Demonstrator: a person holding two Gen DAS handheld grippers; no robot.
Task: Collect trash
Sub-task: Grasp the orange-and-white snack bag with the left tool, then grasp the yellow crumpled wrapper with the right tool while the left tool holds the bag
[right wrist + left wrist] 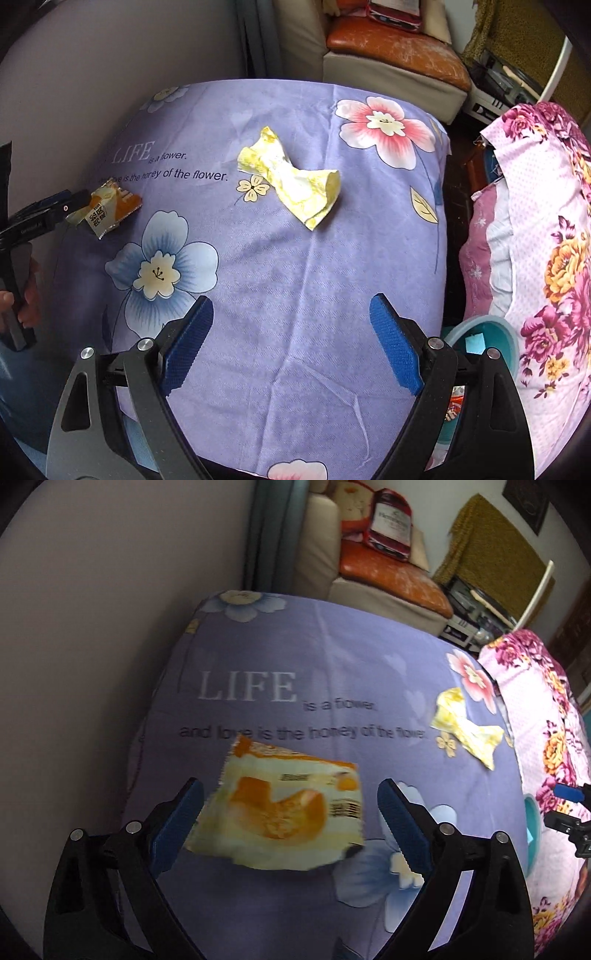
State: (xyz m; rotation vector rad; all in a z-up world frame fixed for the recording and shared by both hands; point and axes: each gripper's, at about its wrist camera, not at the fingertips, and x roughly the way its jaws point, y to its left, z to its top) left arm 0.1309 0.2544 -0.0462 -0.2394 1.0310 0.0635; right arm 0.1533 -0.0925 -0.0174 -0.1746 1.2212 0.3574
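Orange wrapper (284,808) lies near crumpled yellow wrapper (291,181).

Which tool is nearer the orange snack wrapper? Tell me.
Left. The left tool is open with the orange snack wrapper between its fingers; the right tool is open, well off to the wrapper's right.

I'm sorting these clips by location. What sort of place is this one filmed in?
Most likely a lived-in home, a bedroom or living room. A purple floral sheet printed with "LIFE is a flower" covers the work surface, a pink floral quilt lies beside it, and a sofa with an orange cushion stands behind.
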